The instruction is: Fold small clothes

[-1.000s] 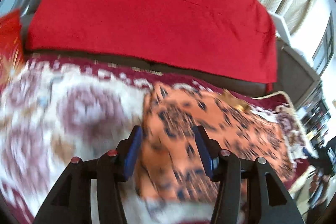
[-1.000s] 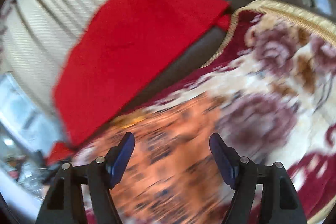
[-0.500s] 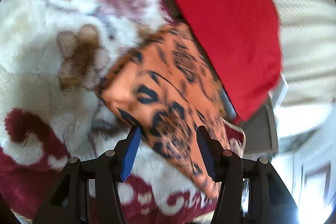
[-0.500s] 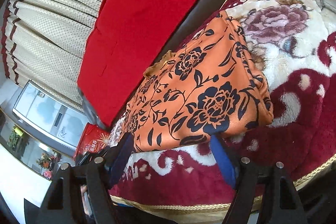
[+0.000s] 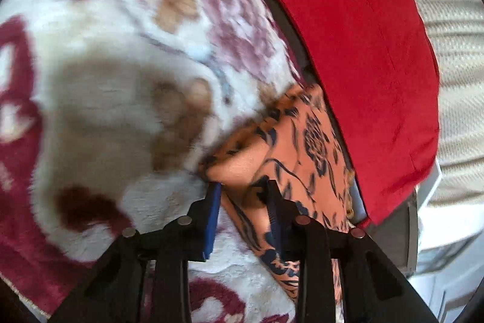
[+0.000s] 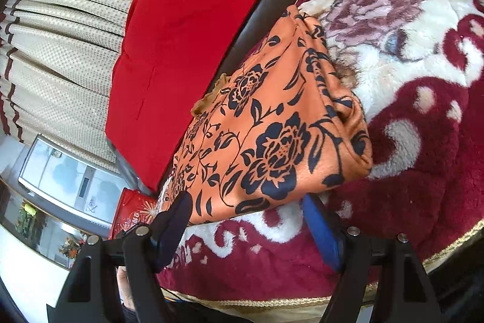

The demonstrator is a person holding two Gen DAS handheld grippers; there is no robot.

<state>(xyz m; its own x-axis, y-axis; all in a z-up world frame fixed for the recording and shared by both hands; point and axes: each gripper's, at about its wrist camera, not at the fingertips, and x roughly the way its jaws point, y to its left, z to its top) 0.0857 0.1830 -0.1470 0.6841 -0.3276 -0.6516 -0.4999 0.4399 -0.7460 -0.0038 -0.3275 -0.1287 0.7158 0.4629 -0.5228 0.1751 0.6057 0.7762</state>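
Observation:
An orange garment [image 5: 302, 147] with a black flower print lies folded on a plush floral blanket [image 5: 106, 111]. My left gripper [image 5: 243, 189] is down at its near corner. Its jaws are closing, with a bunched fold of the cloth between the blue pads [image 5: 213, 208], which do not press it flat. In the right wrist view the same garment [image 6: 272, 126] spreads out ahead. My right gripper [image 6: 248, 202] stands open at its near edge, one finger on either side of the hem.
A red cloth [image 6: 187, 20] hangs over the dark sofa back [image 6: 257, 14] just behind the garment. Cream curtains [image 6: 60, 35] are behind that. A red packet [image 6: 130, 211] lies at the left. The blanket's gold-trimmed edge [image 6: 447, 250] runs close to my right gripper.
The left gripper rolled, sank to the garment's corner and narrowed its jaws around a fold. The right gripper came down to the garment's near edge, still open.

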